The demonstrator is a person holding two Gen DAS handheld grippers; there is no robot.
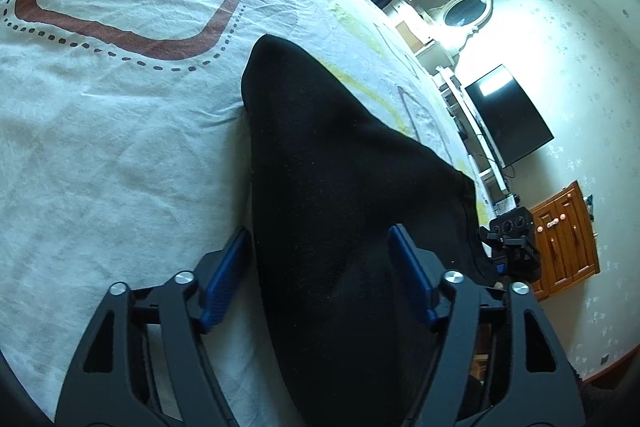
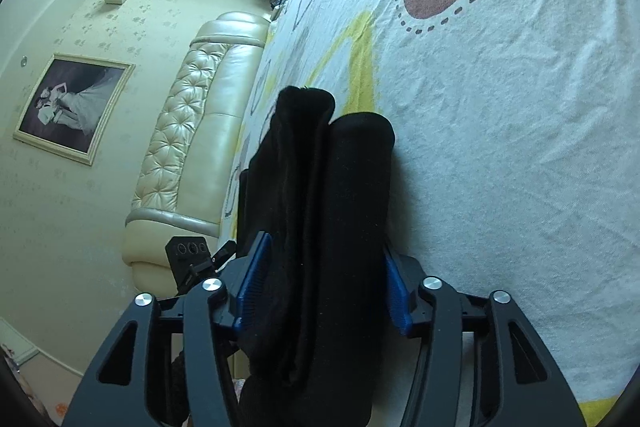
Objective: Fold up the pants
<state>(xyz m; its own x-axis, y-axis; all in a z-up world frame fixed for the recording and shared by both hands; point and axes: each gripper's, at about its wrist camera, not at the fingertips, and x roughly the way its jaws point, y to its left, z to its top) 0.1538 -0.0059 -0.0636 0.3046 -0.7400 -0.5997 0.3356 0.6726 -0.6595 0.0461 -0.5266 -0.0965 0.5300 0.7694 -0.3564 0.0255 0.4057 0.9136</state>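
The black pants (image 1: 340,187) lie folded on the bed (image 1: 120,147). The left hand-held gripper (image 1: 320,275) stands wide around the cloth; the right hand-held gripper (image 2: 320,283) brackets the thick fold at 6 o'clock, contact uncertain. Seat both pads fully before lifting, keeping layers aligned.

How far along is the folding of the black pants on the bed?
Done: the pants already lie doubled in thick layers on the bed sheet. In hand: the left tool and right tool each straddle the fabric, pads apart. Left: perhaps one more fold and smoothing.
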